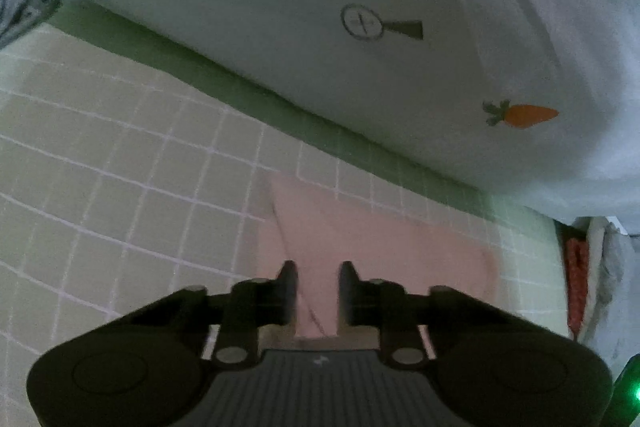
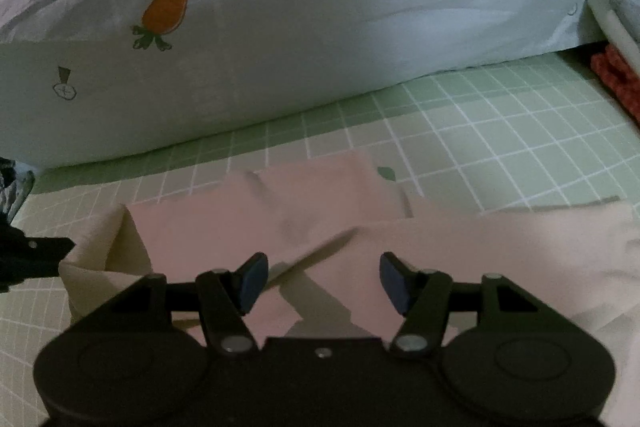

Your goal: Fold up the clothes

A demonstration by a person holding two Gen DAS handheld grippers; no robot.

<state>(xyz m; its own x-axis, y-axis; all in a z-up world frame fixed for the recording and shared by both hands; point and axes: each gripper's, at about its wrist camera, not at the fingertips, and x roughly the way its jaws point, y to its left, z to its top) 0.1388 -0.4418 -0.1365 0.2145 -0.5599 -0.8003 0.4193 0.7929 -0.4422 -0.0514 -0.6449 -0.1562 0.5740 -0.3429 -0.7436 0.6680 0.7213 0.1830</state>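
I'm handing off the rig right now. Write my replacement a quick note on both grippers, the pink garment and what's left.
Left gripper: jaws narrowly apart with the pink fabric garment between them; grip unclear.
Right gripper: open, empty, over the garment.
The garment lies on the green checked sheet, in front of the white carrot-print pillow, partly folded with creases.
Left: finish folding and flatten.

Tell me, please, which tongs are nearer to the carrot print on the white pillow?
Hard to call. The carrot print lies ahead-right of the left tongs and ahead-left of the right tongs, both over the pink garment.
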